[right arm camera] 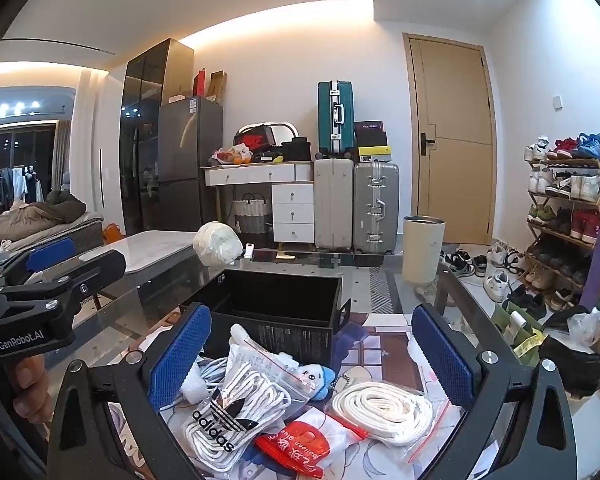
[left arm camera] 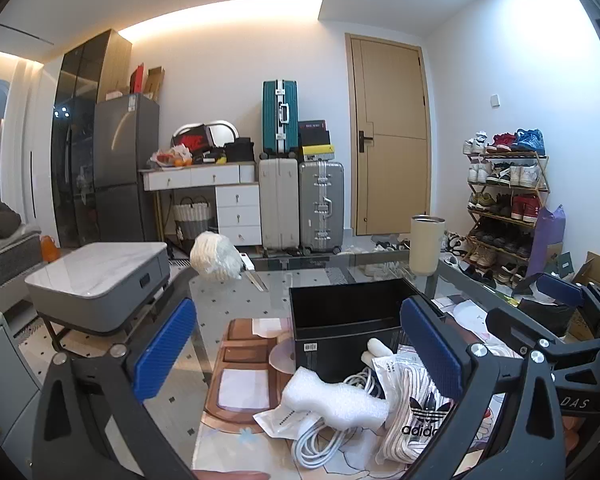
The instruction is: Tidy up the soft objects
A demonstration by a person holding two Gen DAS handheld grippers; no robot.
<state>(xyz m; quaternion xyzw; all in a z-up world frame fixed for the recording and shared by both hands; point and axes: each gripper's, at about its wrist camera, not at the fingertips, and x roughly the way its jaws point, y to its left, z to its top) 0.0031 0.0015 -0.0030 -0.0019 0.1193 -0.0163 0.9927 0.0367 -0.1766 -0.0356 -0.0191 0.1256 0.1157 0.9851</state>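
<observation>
An open black box [left arm camera: 346,320] [right arm camera: 276,308] stands on the glass table. In front of it lies a pile: a white foam piece [left arm camera: 332,400], white cables [left arm camera: 320,436], an Adidas bag of white laces [left arm camera: 416,412] [right arm camera: 236,408], a second bag of coiled white laces [right arm camera: 388,408], a red packet [right arm camera: 300,440] and a small blue plush keychain [right arm camera: 320,376]. My left gripper [left arm camera: 296,356] is open and empty above the pile's left side. My right gripper [right arm camera: 312,360] is open and empty above the lace bags.
A white yarn ball [left arm camera: 216,256] [right arm camera: 218,246] and a cream tumbler [left arm camera: 426,244] [right arm camera: 422,248] stand at the table's far edge. A grey side table [left arm camera: 100,280] is at left. Suitcases [left arm camera: 300,204] and a shoe rack [left arm camera: 508,208] line the back and right.
</observation>
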